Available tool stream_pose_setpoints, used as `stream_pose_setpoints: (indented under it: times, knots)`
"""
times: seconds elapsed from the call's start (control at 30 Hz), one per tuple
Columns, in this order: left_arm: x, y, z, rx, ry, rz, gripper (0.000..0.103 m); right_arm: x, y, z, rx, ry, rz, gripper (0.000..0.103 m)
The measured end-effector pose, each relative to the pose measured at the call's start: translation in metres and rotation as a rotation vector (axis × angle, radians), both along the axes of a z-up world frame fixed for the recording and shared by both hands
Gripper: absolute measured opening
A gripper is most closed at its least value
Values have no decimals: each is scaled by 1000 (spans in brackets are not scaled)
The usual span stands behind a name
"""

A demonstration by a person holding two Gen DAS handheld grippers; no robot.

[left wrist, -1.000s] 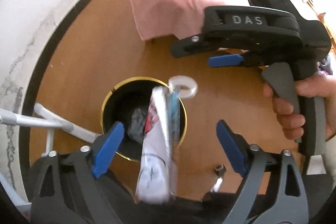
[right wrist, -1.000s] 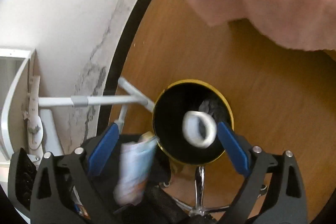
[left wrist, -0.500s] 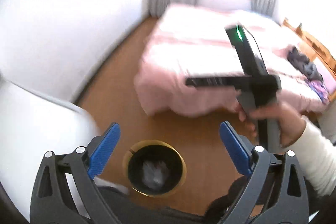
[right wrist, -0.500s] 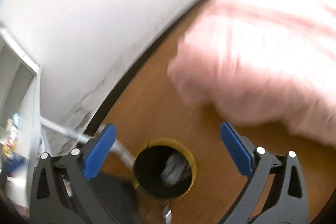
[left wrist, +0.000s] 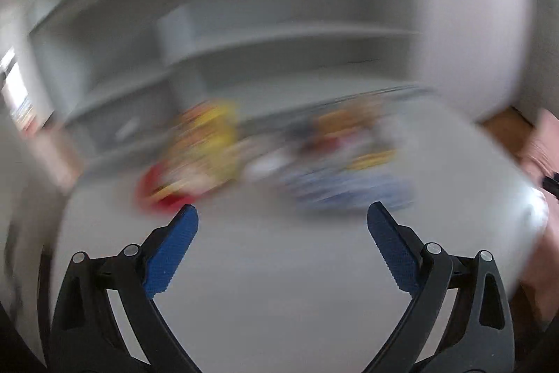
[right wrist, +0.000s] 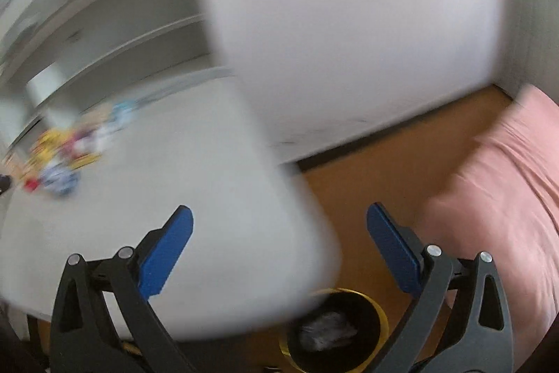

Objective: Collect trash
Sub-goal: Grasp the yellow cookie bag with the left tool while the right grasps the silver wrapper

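Observation:
Both views are blurred by motion. My left gripper [left wrist: 281,215] is open and empty above a white desk [left wrist: 279,285]. A heap of colourful wrappers lies on the desk ahead of it: a yellow and red one [left wrist: 195,156] and blue-white ones [left wrist: 349,173]. My right gripper [right wrist: 277,219] is open and empty over the desk's right edge [right wrist: 244,233]. The same heap [right wrist: 63,159] shows far left in the right wrist view. The black, gold-rimmed trash bin [right wrist: 335,334] stands on the floor below, with crumpled trash [right wrist: 325,331] inside.
White shelves [left wrist: 262,41] rise behind the desk. A white wall [right wrist: 349,23] meets the wooden floor [right wrist: 384,184]. A bed with a pink cover [right wrist: 506,198] stands to the right of the bin.
Both grippers let trash fall into the bin, then swung up and left from the bin toward the desk. The wrapper and white ring are no longer between the fingers.

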State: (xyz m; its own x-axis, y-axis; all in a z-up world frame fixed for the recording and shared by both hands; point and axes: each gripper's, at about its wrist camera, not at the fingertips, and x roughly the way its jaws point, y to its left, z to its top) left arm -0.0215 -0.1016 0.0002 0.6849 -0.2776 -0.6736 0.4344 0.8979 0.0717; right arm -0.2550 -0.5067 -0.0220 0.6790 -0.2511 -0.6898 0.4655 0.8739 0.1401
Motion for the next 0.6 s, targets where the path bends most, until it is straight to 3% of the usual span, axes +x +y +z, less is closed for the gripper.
stream_pose_setpoints:
  times: [0.03,0.13,0.27,0.4,0.5,0.6]
  knots:
    - [13,31,-7,-10,37,79,94,16,12,1,-3,0,50,96]
    - [30,84,-16,-37,95,176,94,70,64,4,-35,13,241,96]
    - [48,118,-15,-89,121,210,94,131,132,5,-68,27,473,96]
    - [73,98,-6,-63,107,149,94,173,177,3,-77,37,611,96]
    - [102,60,2,-27,112,73,95,203,202,-2,-65,47,686,96]
    - [131,32,-10,38,131,36,94,228,224,-9,-84,79,728,90]
